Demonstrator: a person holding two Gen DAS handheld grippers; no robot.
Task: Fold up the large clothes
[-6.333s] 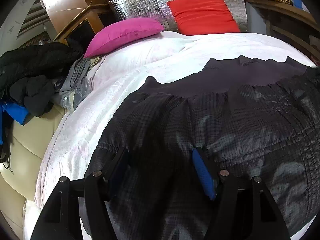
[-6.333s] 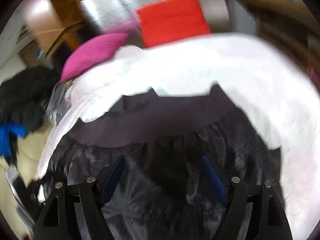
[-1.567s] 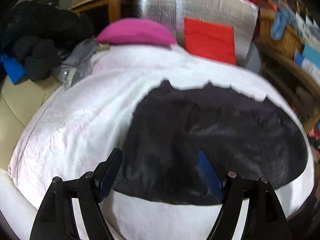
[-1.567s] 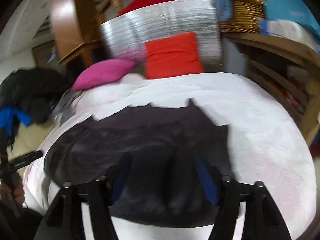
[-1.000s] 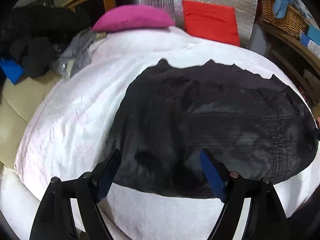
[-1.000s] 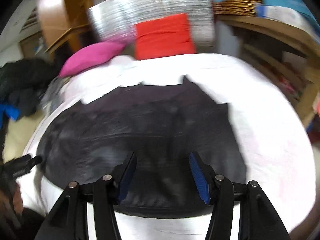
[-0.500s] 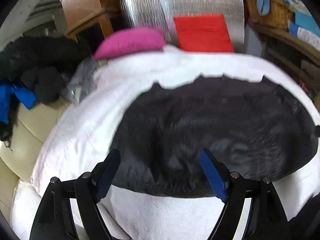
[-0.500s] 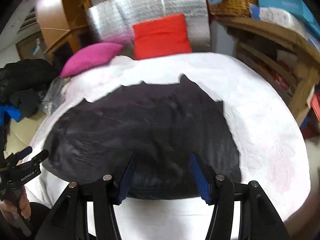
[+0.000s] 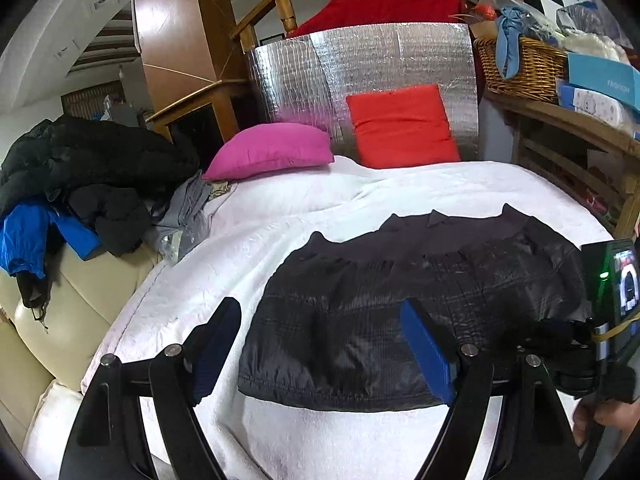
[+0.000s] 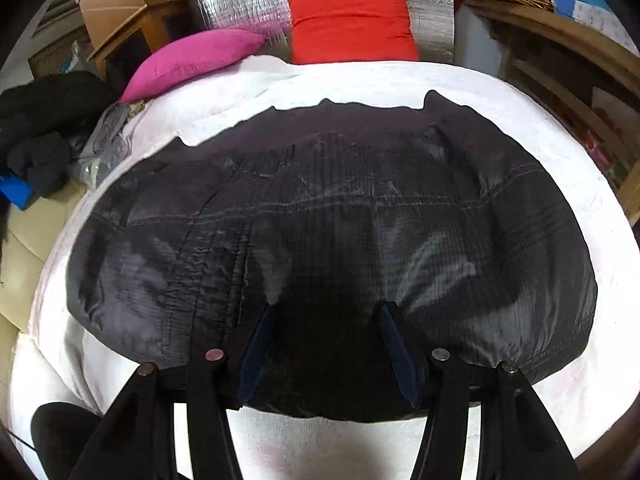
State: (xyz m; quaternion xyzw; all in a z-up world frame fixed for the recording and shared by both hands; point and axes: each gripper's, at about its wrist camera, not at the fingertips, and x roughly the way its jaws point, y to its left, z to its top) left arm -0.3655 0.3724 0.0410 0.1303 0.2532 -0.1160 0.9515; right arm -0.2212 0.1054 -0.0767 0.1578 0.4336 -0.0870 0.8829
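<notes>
Jacket flat on bed, both grippers' fingers parted, empty, left view alone shows right gripper.

Even indoor light fills both views, and fisheye bending curves the edges into black corners. The left wrist view is sharp, with glare on the wooden panel. The right wrist view is slightly soft, with pale sheen on the dark jacket.

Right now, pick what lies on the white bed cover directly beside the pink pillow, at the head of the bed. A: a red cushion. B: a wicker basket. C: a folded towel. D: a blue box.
A: the red cushion leans against the silver panel, just right of the pink pillow, on the white bed cover.
</notes>
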